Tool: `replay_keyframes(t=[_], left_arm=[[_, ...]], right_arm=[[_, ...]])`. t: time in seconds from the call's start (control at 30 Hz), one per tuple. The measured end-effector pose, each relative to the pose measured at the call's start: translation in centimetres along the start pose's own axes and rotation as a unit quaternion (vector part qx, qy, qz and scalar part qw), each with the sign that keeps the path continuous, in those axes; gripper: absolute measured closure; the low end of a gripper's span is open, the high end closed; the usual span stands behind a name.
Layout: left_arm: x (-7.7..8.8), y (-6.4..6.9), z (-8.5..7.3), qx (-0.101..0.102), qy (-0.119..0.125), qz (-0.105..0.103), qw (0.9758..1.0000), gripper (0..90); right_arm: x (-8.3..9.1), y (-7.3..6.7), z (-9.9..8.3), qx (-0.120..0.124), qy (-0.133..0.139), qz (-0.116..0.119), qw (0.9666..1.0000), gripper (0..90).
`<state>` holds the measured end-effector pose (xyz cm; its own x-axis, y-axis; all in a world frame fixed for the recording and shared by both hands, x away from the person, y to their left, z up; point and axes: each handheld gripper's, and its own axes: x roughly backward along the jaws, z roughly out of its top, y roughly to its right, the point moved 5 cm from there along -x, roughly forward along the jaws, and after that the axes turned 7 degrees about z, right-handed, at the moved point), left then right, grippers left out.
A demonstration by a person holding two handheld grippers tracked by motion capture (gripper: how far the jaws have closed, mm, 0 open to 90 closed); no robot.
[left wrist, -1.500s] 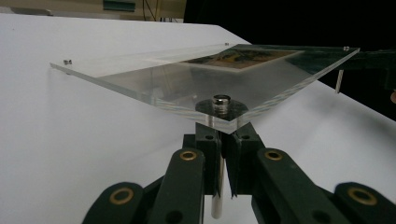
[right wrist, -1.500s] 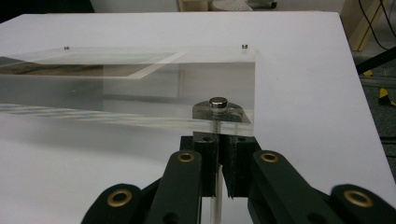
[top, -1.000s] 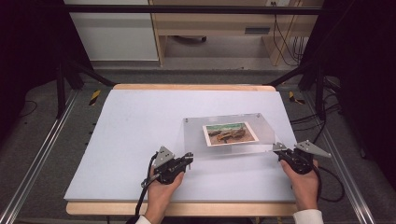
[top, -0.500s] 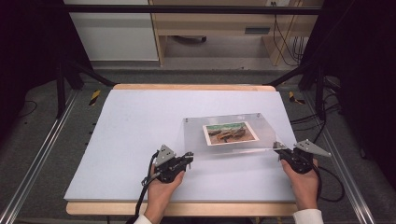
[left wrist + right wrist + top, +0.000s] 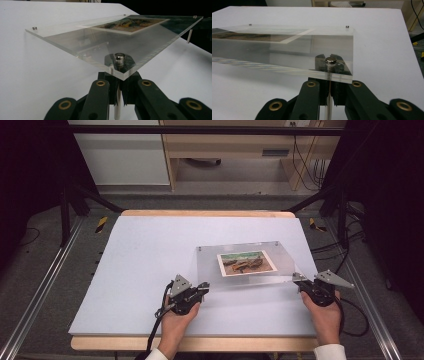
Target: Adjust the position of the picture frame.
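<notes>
White surface (image 5: 130,270) carried one clear acrylic picture frame, both tongs clamped on its near standoff legs.

Clear rectangular acrylic frame with a landscape print (image 5: 246,262) sat right of centre on the surface, long axis running left-right across the person's front. Left tongs (image 5: 204,287) were at its near-left corner; right tongs (image 5: 296,279) at its near-right corner, so the frame lay straight ahead of both, spanning between them. In the left gripper view the jaws were pinched shut around the thin metal standoff leg (image 5: 118,103) under the corner cap; the right gripper view showed the same grip on its own metal leg (image 5: 328,105). Neither hand was nearer: grip looked symmetric. Judgement: any lift hinges on both ends rising together along that left-right axis, otherwise the frame tilts or a thin leg slips out.
</notes>
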<state>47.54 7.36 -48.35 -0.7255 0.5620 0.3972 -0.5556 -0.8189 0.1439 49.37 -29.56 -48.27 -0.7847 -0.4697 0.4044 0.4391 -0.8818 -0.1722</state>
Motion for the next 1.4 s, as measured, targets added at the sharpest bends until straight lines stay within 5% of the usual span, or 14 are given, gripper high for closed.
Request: replay_keyframes(t=[0.6,0.93,1.03,1.4], left_arm=[[0.3,-0.5,1.2,0.012,0.009,-0.001,0.9999,83.9],[3.3,-3.4,3.3,0.002,0.022,0.009,0.9997,83.3],[4.4,-5.3,3.8,-0.008,0.032,0.014,0.9994,83.1],[4.9,-9.6,4.6,-0.015,0.042,0.012,0.9989,82.8]], right_arm=[[0.2,-0.7,0.6,-0.011,0.018,-0.004,0.9998,84.8],[-0.1,-4.6,2.3,-0.006,0.014,-0.015,0.9998,84.7],[-0.9,-6.4,3.2,0.004,0.020,-0.016,0.9997,84.5],[-4.3,-9.3,4.9,0.008,0.024,-0.026,0.9993,84.4]])
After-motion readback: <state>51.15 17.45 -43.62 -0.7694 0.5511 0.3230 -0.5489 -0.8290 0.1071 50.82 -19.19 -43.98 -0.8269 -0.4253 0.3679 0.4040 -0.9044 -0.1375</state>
